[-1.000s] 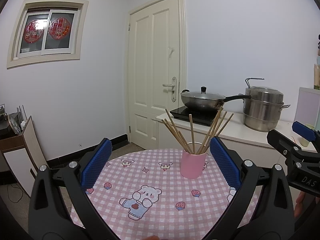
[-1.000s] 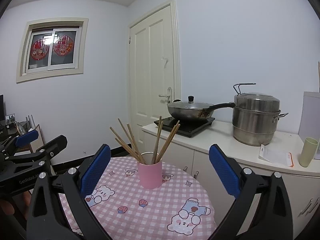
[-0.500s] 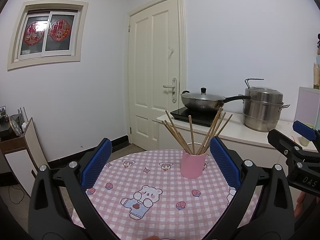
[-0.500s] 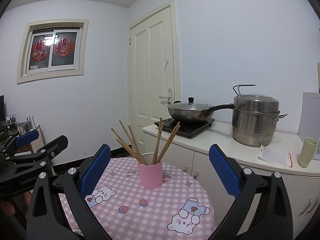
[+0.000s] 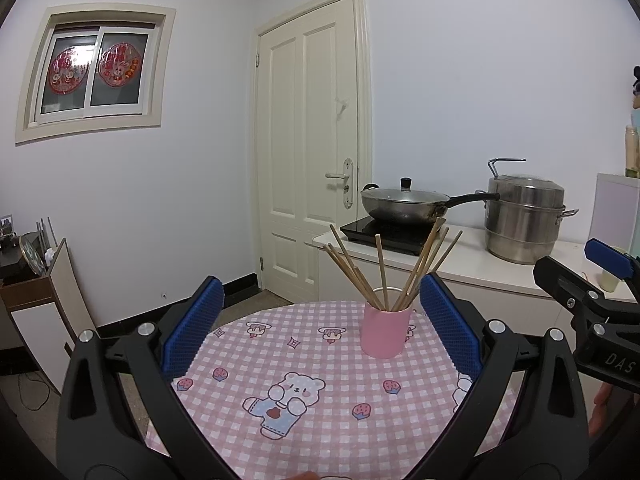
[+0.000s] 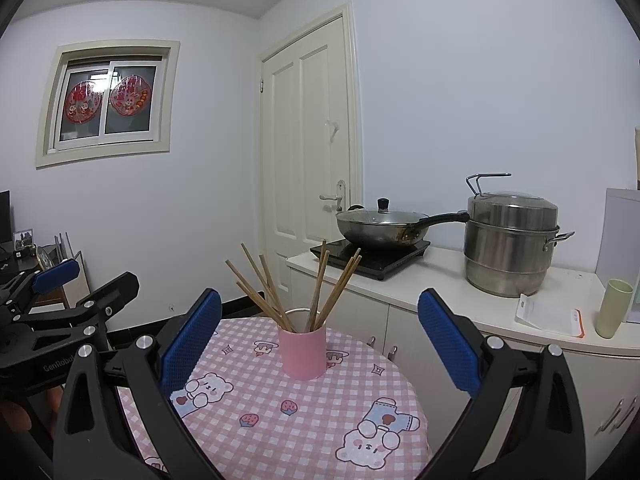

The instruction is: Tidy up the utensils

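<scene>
Checkered worktop carries pink cup of chopsticks; we hold left claw and right claw spread wide, empty, short of the cup.

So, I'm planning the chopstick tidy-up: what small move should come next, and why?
Probably ease the right gripper forward toward the chopsticks: they splay loosely in the pink cup, and both it and the left gripper are open, empty and short of them.

both grippers, left gripper and right gripper, hover level, jaws spread wide, empty.
</scene>
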A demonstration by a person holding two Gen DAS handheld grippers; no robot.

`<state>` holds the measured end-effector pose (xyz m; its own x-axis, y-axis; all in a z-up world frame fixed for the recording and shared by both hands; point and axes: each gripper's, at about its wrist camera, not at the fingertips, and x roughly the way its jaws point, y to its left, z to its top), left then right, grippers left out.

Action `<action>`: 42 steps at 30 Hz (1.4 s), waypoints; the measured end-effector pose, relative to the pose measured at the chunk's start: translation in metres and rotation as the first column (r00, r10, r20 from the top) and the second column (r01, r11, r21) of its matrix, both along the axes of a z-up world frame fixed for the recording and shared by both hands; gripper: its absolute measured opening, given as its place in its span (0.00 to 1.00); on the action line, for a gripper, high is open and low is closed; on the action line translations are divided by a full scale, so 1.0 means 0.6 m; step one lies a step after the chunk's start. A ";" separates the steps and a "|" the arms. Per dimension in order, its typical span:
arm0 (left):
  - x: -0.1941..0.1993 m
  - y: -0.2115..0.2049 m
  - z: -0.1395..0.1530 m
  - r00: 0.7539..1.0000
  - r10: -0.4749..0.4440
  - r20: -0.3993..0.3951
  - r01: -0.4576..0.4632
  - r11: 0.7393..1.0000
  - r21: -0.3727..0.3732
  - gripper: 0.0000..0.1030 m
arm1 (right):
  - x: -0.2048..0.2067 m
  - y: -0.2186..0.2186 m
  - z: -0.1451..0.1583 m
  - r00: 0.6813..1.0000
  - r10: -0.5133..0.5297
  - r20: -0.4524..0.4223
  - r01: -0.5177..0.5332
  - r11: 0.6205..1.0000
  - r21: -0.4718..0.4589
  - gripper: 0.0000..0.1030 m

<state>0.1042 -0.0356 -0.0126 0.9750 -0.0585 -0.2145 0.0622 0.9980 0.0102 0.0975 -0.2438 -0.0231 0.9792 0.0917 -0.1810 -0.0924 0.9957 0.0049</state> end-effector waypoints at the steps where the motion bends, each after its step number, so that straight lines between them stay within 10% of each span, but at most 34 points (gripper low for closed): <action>1: 0.000 0.000 0.000 1.000 0.001 0.000 -0.001 1.000 0.000 0.94 | 0.000 0.000 0.000 1.000 0.000 -0.001 0.000 1.000 -0.001 0.92; 42: -0.009 0.003 0.003 1.000 0.002 0.007 -0.002 1.000 -0.001 0.94 | -0.007 0.002 0.006 1.000 0.002 0.003 -0.002 1.000 -0.006 0.92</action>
<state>0.0985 -0.0336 -0.0106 0.9766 -0.0570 -0.2075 0.0603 0.9981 0.0095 0.0933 -0.2424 -0.0197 0.9795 0.0930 -0.1789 -0.0947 0.9955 -0.0015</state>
